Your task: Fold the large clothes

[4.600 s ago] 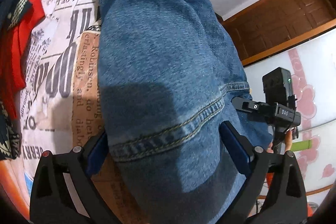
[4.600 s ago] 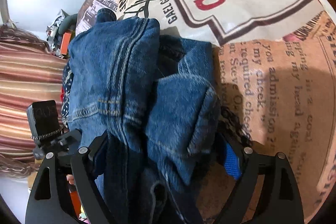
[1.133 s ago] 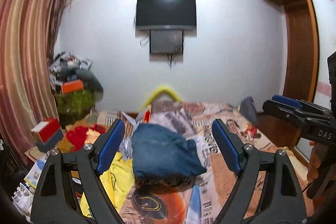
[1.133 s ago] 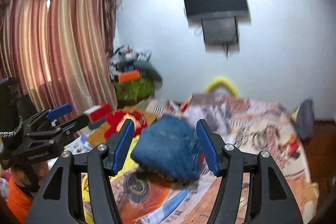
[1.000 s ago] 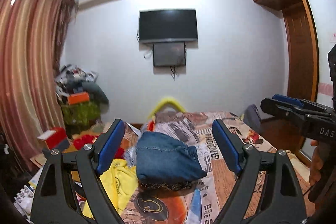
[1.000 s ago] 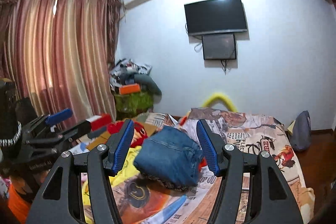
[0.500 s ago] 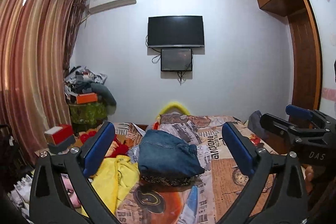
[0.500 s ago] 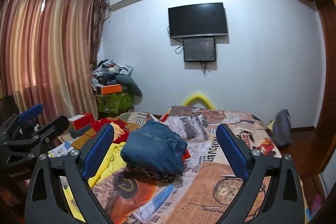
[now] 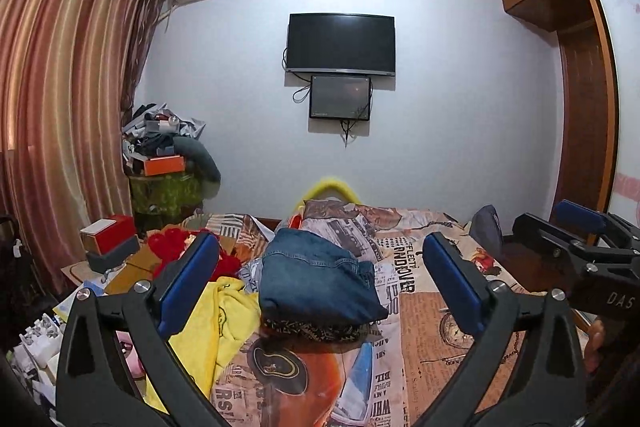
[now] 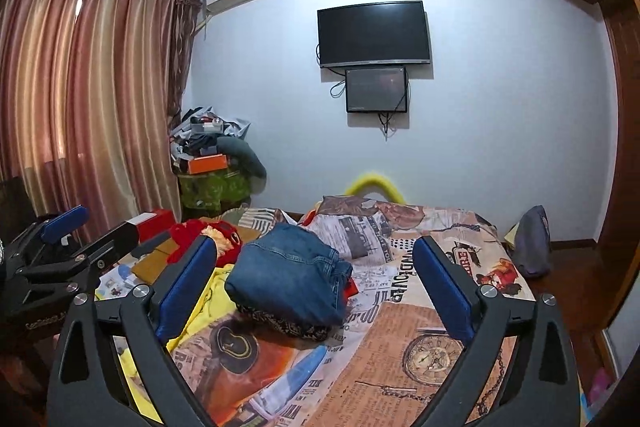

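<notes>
Folded blue jeans (image 9: 316,277) lie on a dark patterned cloth (image 9: 316,329) in the middle of the bed (image 9: 432,331). They also show in the right wrist view (image 10: 288,273). My left gripper (image 9: 318,285) is open and empty, held well back from the jeans. My right gripper (image 10: 316,279) is open and empty too, also well back. The right gripper shows at the right edge of the left wrist view (image 9: 576,247), and the left gripper at the left edge of the right wrist view (image 10: 68,251).
A yellow garment (image 9: 224,323) and a red garment (image 9: 176,247) lie left of the jeans. Boxes (image 9: 108,245) and a cluttered stand (image 9: 168,167) stand by the curtain (image 9: 60,107). A dark bag (image 10: 530,243) lies at the bed's right. A TV (image 9: 340,43) hangs on the far wall.
Both grippers let go of the jeans and pulled far back from the bed. In the last half second both jaws have opened wider and the views have steadied.
</notes>
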